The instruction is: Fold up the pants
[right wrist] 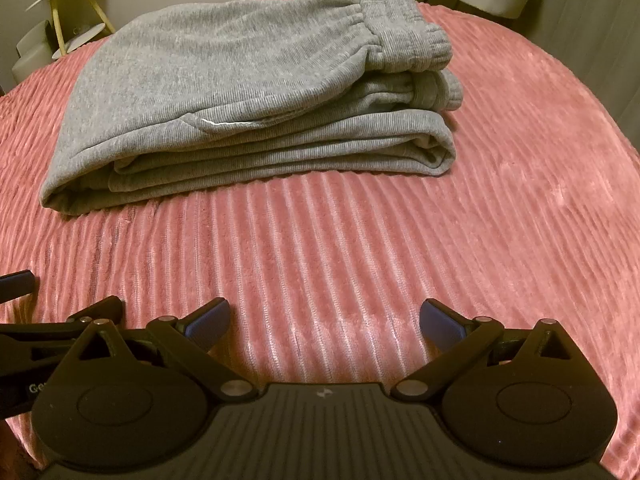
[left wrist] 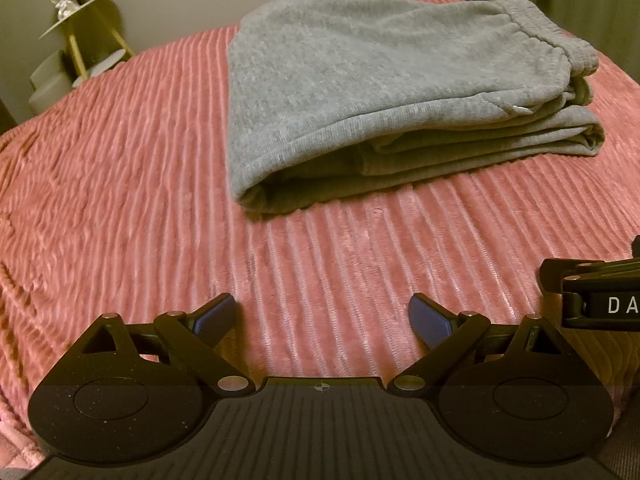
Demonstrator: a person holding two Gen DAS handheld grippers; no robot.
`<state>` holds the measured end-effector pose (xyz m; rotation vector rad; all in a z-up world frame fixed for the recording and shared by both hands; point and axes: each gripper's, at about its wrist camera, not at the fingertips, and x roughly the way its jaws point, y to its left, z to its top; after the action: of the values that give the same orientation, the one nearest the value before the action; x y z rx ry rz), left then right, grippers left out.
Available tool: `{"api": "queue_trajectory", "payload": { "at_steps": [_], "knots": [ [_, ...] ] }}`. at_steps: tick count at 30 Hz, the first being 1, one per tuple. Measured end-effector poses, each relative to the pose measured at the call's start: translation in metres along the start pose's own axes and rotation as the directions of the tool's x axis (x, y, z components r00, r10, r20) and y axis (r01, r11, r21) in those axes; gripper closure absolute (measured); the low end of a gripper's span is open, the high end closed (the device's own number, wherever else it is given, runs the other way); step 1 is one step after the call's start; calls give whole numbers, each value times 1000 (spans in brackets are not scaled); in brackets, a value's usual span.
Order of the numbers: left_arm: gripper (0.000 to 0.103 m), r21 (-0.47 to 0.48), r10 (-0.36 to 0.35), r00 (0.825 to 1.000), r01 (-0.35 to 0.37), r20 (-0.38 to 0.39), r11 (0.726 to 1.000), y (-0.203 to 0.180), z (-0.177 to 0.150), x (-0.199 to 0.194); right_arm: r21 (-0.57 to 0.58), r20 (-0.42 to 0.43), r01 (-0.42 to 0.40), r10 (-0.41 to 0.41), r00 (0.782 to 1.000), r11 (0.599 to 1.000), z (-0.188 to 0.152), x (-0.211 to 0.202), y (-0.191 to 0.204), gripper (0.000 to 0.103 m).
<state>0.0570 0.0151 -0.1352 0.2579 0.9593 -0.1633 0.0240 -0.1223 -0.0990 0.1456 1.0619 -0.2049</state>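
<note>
Both grippers, left gripper (left wrist: 322, 316) and right gripper (right wrist: 324, 320), are hanging apart, empty.
We are judging the folded pants (right wrist: 224, 96) at upper centre soft, floppy; best taken by the thick waistband (right wrist: 400, 28).

pants (left wrist: 384, 80) sit folded in a stack on the bedspread (left wrist: 120, 200), upper middle of frame. Both grippers, left gripper (left wrist: 322, 316) and right gripper (right wrist: 324, 320), hang side by side at the bottom, well short of it. Side table (left wrist: 76, 16) upper left, behind the bed.

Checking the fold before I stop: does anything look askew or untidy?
Nothing much. The grey knit pants lie folded in a stack on the pink ribbed blanket; the layer edges are slightly uneven. Left gripper and right gripper are open, clear of them.
</note>
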Motion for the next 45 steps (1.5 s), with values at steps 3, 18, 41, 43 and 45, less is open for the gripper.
{"api": "queue_trajectory", "payload": {
  "at_steps": [3, 18, 41, 43, 45],
  "knots": [
    [6, 0, 1, 1000, -1, 0, 1000, 0, 0, 0, 1, 0, 0, 0, 1000, 1000, 0, 0, 0, 2],
    [6, -1, 5, 1000, -5, -2, 1000, 1, -1, 0, 1, -5, -1, 1, 1000, 1000, 0, 1, 0, 2],
    [6, -4, 15, 1000, -15, -9, 1000, 2, 0, -2, 1, -7, -2, 2, 1000, 1000, 0, 1, 0, 2],
    [6, -4, 15, 1000, -15, -9, 1000, 2, 0, -2, 0, -9, -2, 2, 1000, 1000, 0, 1, -1, 2],
    [6, -5, 16, 1000, -16, -8, 1000, 2, 0, -2, 0, -9, -2, 2, 1000, 1000, -1, 1, -1, 2]
  ]
}}
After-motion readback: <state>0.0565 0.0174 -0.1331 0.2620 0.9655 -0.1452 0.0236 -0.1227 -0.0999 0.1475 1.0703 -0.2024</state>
